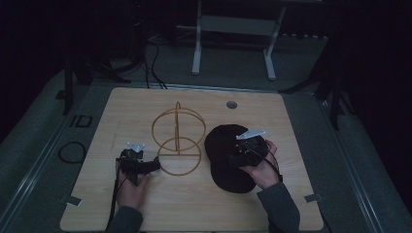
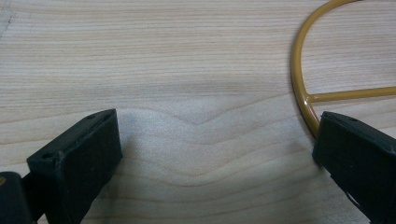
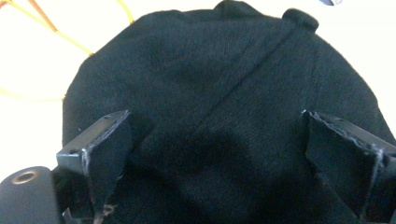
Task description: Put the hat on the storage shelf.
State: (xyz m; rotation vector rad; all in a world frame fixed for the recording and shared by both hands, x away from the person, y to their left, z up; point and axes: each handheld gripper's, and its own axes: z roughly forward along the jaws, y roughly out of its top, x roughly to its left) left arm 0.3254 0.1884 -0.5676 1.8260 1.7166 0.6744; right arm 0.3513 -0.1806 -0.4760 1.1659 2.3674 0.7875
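Observation:
A black cap (image 1: 226,150) lies on the wooden table (image 1: 194,208), right of centre. My right gripper (image 1: 243,148) hovers over the cap with its jaws wide apart; in the right gripper view the cap (image 3: 219,107) spans the gap between the fingers (image 3: 100,149). A yellow wire stand (image 1: 177,141) made of rings stands in the middle of the table. My left gripper (image 1: 145,165) rests low at the stand's left base, open. In the left gripper view the stand's base ring (image 2: 303,93) passes just in front of the right fingertip (image 2: 355,149).
A round grommet (image 1: 231,104) sits near the table's far edge. Bare wood lies to the left and in front of both hands. A coiled cable (image 1: 72,152) lies on the floor at left, and a white frame's legs (image 1: 197,48) stand beyond the table.

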